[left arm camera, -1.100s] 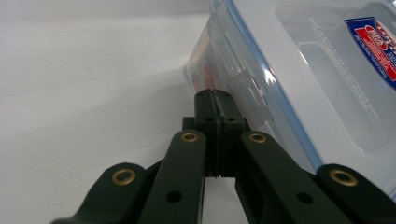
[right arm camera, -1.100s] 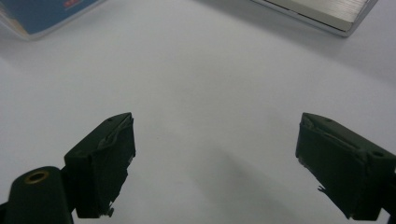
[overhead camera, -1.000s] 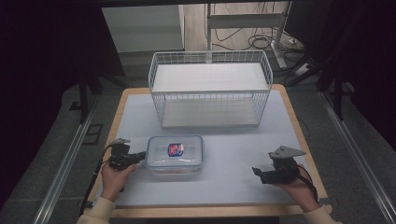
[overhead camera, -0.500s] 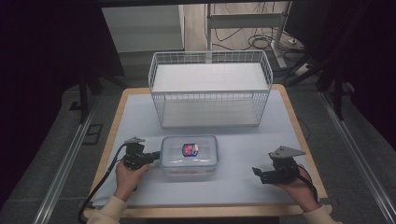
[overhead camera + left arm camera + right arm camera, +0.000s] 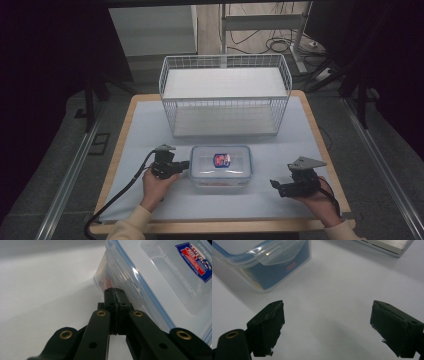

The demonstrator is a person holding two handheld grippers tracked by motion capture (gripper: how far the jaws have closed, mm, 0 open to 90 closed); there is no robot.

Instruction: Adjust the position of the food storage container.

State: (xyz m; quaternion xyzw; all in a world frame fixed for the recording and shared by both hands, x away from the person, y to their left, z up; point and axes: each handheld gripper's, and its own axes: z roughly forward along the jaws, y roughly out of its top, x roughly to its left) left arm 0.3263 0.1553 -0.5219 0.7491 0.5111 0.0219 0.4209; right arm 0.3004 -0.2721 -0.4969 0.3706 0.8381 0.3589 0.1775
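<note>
The left gripper (image 5: pixel 115 293) has its jaws pressed flat together with nothing between them, tips touching the near end wall of the clear lidded container (image 5: pixel 221 165), which looks like a blunt pusher's pose for nudging the box, not gripping it. The right gripper (image 5: pixel 292 187) rests well to the container's right, jaws spread wide and empty, probably waiting its turn. The container sits on the table (image 5: pixel 150 125) just in front of the white wire basket (image 5: pixel 225 95), perhaps its destination.
</note>
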